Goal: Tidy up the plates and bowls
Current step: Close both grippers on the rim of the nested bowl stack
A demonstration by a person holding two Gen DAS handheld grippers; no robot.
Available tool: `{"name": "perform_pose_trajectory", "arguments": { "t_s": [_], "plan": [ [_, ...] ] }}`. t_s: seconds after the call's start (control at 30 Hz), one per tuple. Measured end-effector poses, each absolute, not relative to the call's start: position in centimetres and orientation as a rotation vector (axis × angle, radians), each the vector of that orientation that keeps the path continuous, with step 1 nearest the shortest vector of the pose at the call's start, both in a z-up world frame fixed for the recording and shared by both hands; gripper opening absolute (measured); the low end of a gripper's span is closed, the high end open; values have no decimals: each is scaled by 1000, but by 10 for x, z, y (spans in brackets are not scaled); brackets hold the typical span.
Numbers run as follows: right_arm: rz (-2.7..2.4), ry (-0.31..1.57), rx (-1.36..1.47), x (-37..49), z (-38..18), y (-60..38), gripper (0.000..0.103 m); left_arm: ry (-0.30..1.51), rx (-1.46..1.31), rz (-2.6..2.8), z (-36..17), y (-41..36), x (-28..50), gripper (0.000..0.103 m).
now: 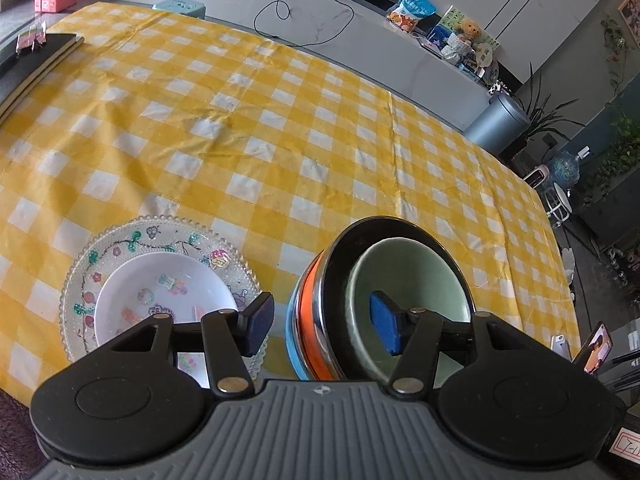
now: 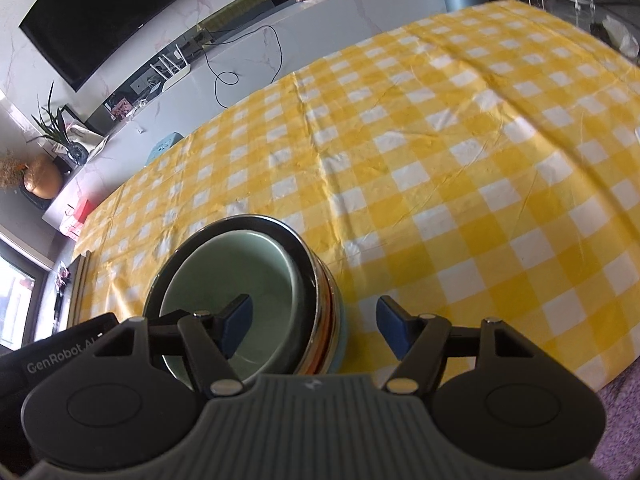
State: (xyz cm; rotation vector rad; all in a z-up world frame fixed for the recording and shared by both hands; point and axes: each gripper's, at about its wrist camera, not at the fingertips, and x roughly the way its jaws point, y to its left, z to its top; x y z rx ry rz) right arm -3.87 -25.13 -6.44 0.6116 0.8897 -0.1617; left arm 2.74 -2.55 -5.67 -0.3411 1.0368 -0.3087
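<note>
My left claw [image 1: 322, 326] apart, straddling near wall of bowl stack [image 1: 320, 320]; one pad inside green bowl [image 1: 412, 276], nothing clamped. My right claw [image 2: 314, 330] apart too, straddling opposite wall of same stack, pads clear of it. Stack sits at 6 o'clock on yellow checked desk [image 1: 280, 120]. White bowl [image 1: 160, 296] on glass plate [image 1: 132, 240] at stack's 9 o'clock.

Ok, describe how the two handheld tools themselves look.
Both look alike: the left tool and right tool have a ribbed grey body, round black side discs, black linkage arms with silver rivets, and blue finger pads. No hands or sleeves show.
</note>
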Motion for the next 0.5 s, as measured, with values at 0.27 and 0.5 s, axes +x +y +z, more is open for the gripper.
{"name": "perform_pose_trajectory", "arguments": {
  "t_s": [0.27, 0.5],
  "plan": [
    [-136, 925, 758, -36, -80, -264, 62, 1096, -452, -330, -74, -20, 34, 63],
    [-114, 946, 799, -34, -88, -262, 49, 1119, -452, -328, -79, -23, 37, 54]
  ]
}}
